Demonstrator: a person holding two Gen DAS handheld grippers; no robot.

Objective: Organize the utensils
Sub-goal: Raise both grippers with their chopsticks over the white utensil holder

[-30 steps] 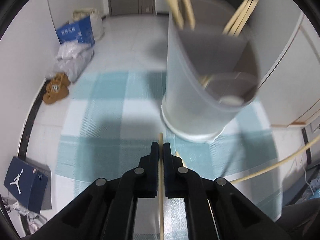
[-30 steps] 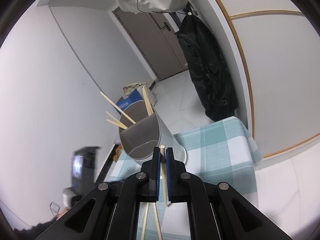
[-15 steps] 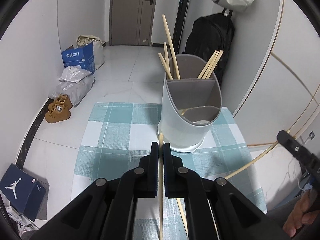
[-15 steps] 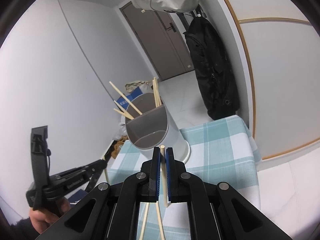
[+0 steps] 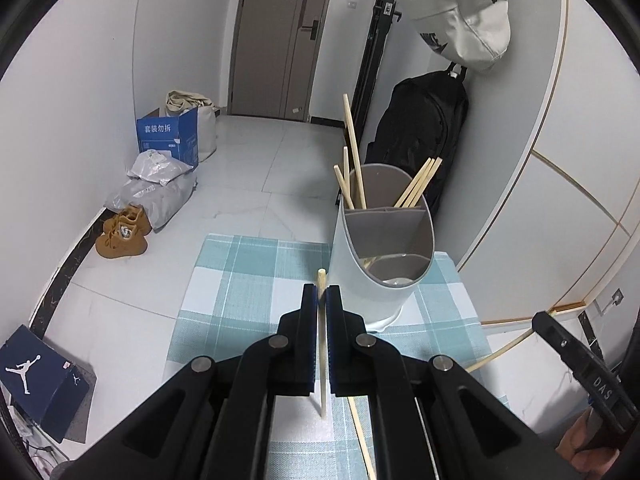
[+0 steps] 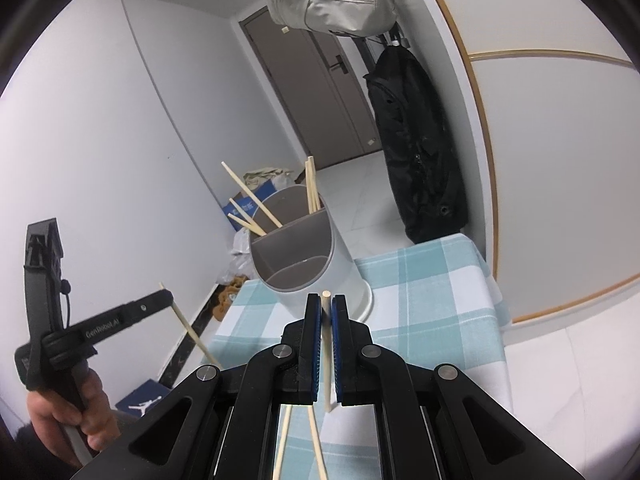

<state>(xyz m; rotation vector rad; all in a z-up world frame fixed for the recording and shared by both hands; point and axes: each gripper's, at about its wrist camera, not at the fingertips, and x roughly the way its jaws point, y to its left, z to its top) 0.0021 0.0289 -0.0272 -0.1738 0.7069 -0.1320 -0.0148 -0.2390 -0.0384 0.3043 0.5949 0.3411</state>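
A grey-white divided utensil holder (image 5: pixel 380 280) stands upright on the teal checked cloth (image 5: pixel 248 276), with several wooden chopsticks (image 5: pixel 354 164) leaning in its back compartments. My left gripper (image 5: pixel 321 292) is shut on one chopstick (image 5: pixel 321 356), a short way in front of the holder and above the cloth. My right gripper (image 6: pixel 327 302) is shut on another chopstick (image 6: pixel 327 360), just short of the holder (image 6: pixel 308 252). The right wrist view shows the left gripper (image 6: pixel 162 300) at the left, its chopstick (image 6: pixel 190 328) slanting down. Two loose chopsticks (image 6: pixel 316 444) lie on the cloth below.
The cloth-covered table ends close behind the holder and at the right edge (image 6: pixel 494 292). A black backpack (image 5: pixel 420 136) and a pale bag (image 5: pixel 460 12) hang by the wall. On the floor are brown shoes (image 5: pixel 122 236), a blue box (image 5: pixel 168 140) and a shoe box (image 5: pixel 40 380).
My left gripper has risen and drawn back from the holder, which now looks smaller and farther off. It has come into the right wrist view at the left. Both still grip chopsticks.
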